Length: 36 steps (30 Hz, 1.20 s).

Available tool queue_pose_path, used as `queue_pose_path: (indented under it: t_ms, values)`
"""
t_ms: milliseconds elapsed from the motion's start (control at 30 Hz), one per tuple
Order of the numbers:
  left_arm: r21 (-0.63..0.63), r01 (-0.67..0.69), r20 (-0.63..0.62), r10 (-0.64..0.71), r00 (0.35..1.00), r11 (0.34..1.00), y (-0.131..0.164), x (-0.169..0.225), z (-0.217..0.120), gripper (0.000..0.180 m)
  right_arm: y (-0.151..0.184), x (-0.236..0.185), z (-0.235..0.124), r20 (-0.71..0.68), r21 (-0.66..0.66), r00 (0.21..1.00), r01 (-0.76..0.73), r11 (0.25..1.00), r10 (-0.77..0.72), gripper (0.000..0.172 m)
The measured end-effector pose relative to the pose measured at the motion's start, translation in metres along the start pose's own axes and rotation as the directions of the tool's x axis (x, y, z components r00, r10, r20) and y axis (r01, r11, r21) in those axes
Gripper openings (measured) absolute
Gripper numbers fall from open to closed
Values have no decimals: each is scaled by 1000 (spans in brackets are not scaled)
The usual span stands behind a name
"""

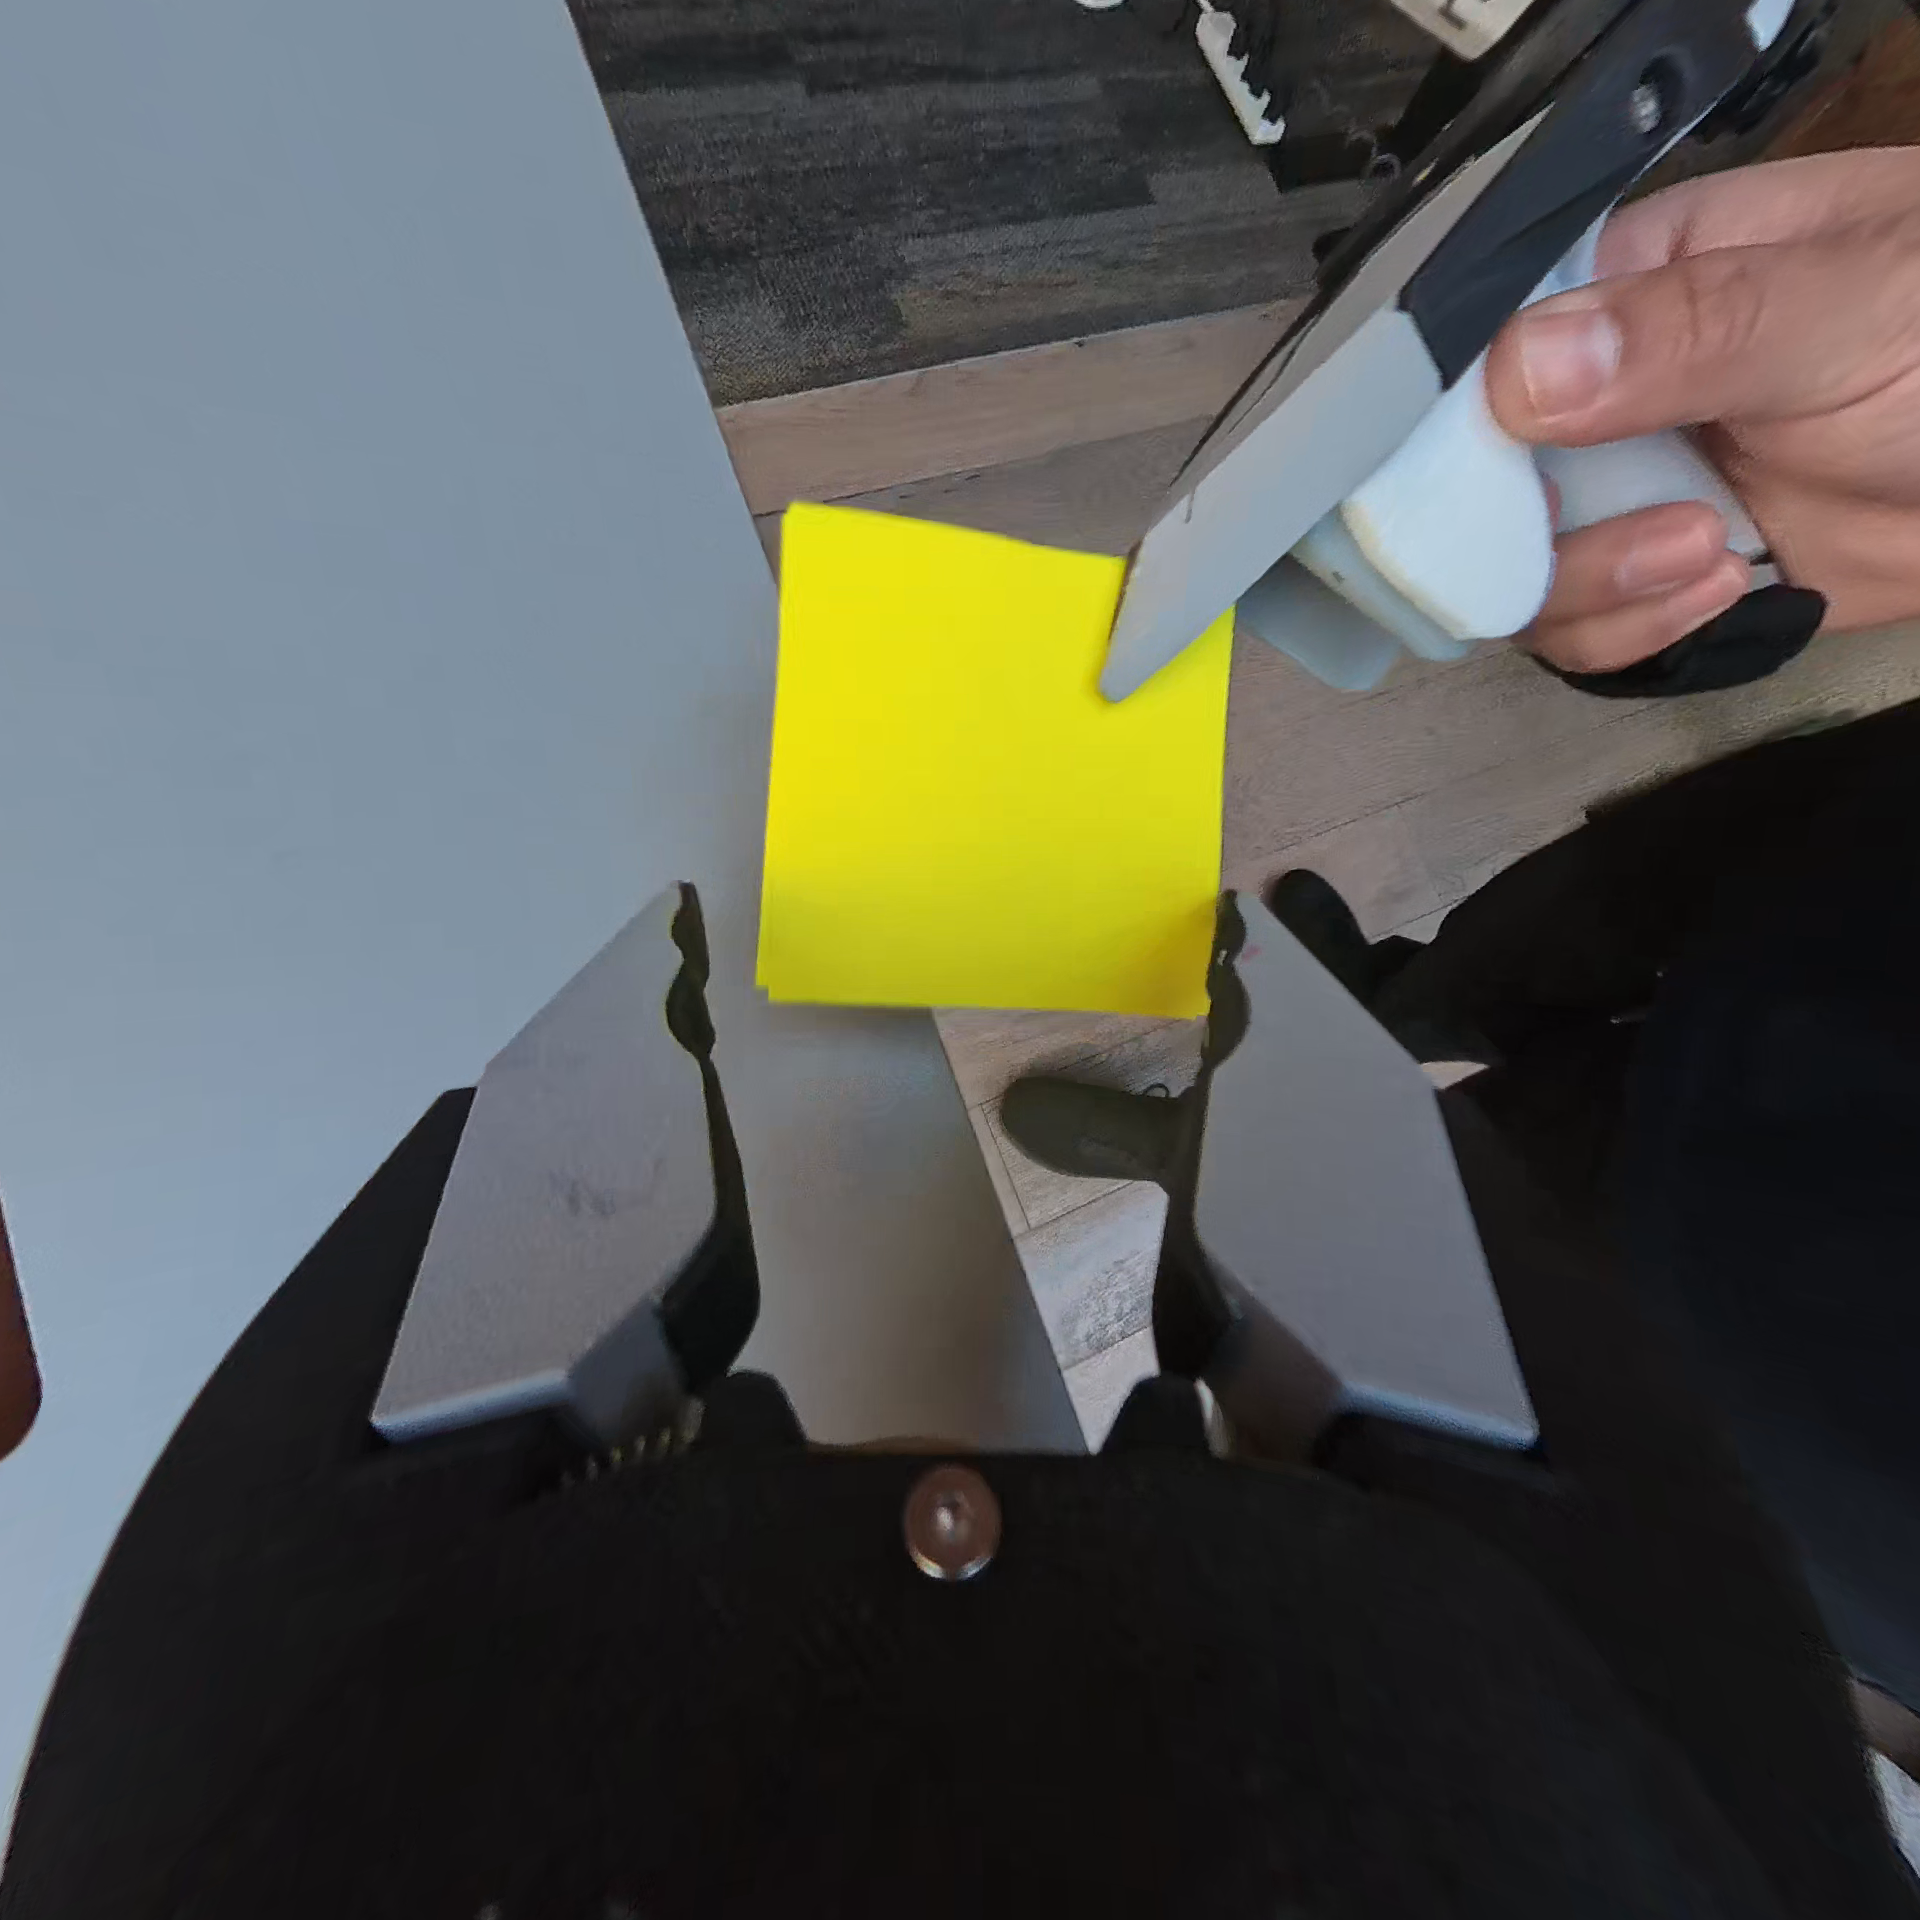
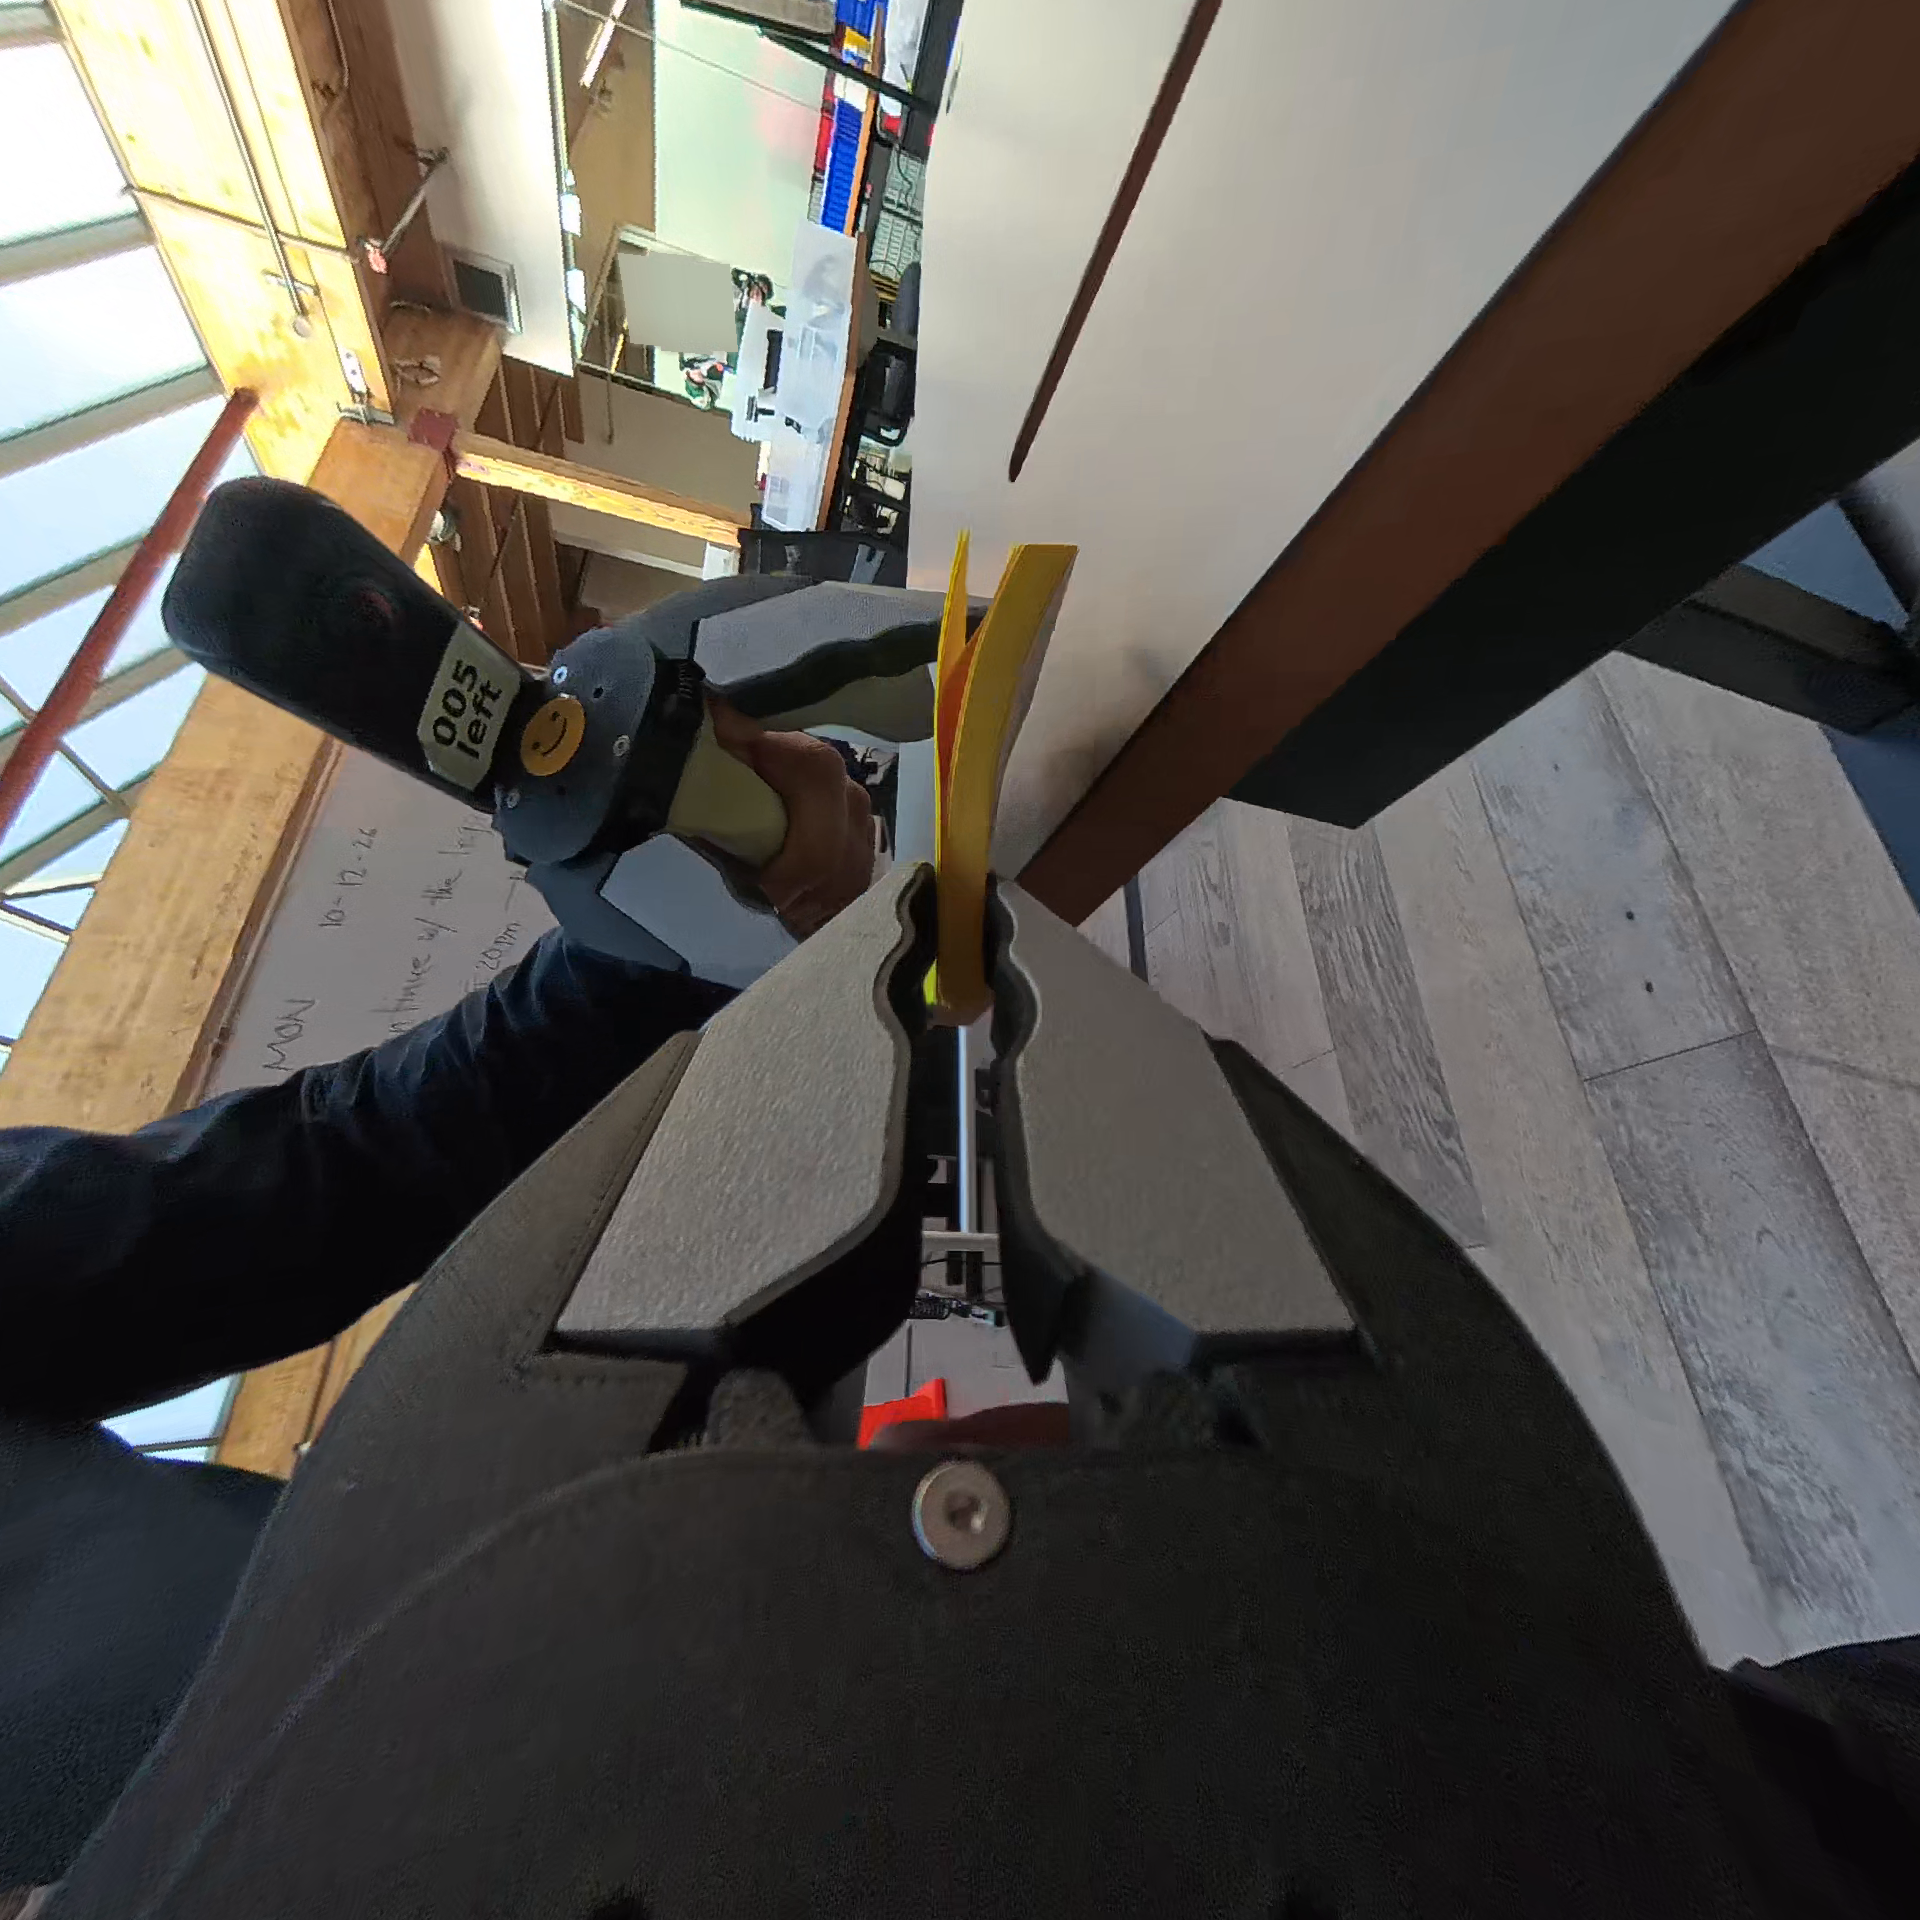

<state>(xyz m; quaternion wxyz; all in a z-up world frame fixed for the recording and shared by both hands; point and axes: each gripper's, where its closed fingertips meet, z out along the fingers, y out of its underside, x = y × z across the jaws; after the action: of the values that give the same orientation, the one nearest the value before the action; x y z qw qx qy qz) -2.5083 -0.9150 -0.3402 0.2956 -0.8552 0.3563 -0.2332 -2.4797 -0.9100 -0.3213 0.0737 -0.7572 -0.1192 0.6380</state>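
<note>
Right gripper (image 2: 961, 940) is pinching the edge of folded yellow paper (image 1: 987, 769), pads pressing on it, at the corner of the grey table (image 1: 312, 520). Left gripper (image 1: 956, 935) is hovering wide open, holding nothing, near the paper's lower edge

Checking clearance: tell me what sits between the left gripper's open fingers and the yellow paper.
Nothing: in the left wrist view only a bare strip of grey table separates the left gripper from the yellow paper, which the right gripper pinches at its far corner.

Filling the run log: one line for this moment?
left gripper: open, by yellow paper | right gripper: clamps paper corner | table edge
</note>
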Motion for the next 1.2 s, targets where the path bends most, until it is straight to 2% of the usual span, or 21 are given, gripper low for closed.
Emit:
queue_pose_path:
  t_ms: [33,67,100,167,233,333,433,533,667,767,833,1033,1133,1200]
  values:
    - [6,-6,-7,6,1000,1000,-4,5,0,98,2,-2,-13,-14,11,1000,28,1000,-28,5]
    - [12,-10,-10,10,1000,1000,-8,10,-1,87,5,-2,-29,-37,26,998,50,998,-49,5]
    - [32,-10,-23,10,1000,999,-15,17,0,86,9,0,-45,-57,45,997,57,997,-55,5]
    - [64,22,-107,-15,994,998,-29,42,8,82,18,2,-77,-66,106,998,31,994,-24,4]
    - [57,32,-199,-21,980,998,-40,70,24,80,30,2,-111,-65,184,998,2,983,10,5]
    - [8,-20,-308,21,951,1000,-52,115,60,83,56,-6,-170,-51,323,998,-18,946,36,5]
    - [-48,-45,-515,14,857,998,-68,191,92,87,94,-18,-237,-62,467,997,-17,884,52,5]
    - [-85,-66,-724,-17,689,994,-89,294,113,87,146,-34,-306,-103,587,993,16,810,55,5]
    - [-147,-147,-874,-59,482,978,-99,442,134,76,232,-67,-398,-137,742,990,78,666,36,5]
    - [-177,-212,-943,-104,317,961,-97,563,138,44,315,-88,-462,-194,821,981,145,553,31,5]
    - [-189,-293,-965,-121,234,937,-82,643,141,38,376,-100,-503,-219,864,975,177,472,36,5]
    - [-211,-455,-977,-188,96,865,-37,859,145,18,563,-131,-620,-241,947,964,208,245,113,5]
    - [-213,-587,-974,-214,68,781,-19,937,149,29,643,-153,-682,-284,957,940,265,122,187,5]
    - [-194,-666,-973,-226,39,720,-9,978,157,29,691,-166,-721,-314,949,921,314,37,232,5]
